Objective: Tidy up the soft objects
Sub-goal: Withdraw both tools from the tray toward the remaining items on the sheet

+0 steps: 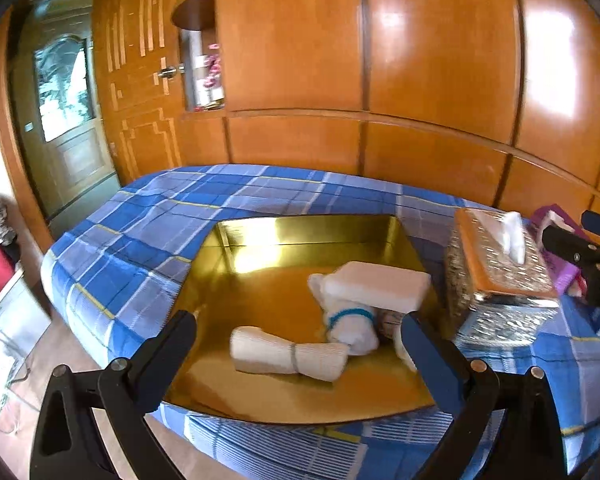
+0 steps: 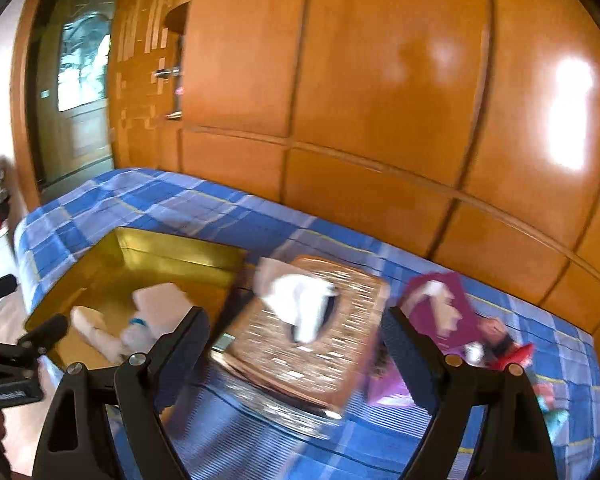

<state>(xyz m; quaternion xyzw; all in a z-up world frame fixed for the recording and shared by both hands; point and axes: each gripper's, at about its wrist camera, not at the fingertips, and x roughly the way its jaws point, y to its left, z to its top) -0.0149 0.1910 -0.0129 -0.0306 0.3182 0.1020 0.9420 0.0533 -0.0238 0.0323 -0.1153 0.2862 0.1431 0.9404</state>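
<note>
A gold tray (image 1: 260, 396) lies on the blue plaid bed (image 1: 140, 216). In it lie a rolled white cloth with a band (image 1: 288, 354), a white bundle with a blue band (image 1: 350, 326) and a white foam block (image 1: 380, 286) resting on that bundle. My left gripper (image 1: 300, 346) is open and empty, above the tray's near side. My right gripper (image 2: 296, 346) is open and empty, above a tissue box (image 2: 304, 356) with a white tissue (image 2: 300, 300) sticking out. The tray also shows in the right wrist view (image 2: 148, 256).
The tissue box (image 1: 496, 272) stands right of the tray. Purple and red soft items (image 2: 452, 316) lie on the bed right of the box. A wooden wardrobe wall (image 1: 380, 80) stands behind the bed. A door (image 1: 64, 112) and floor clutter (image 1: 4, 320) are at left.
</note>
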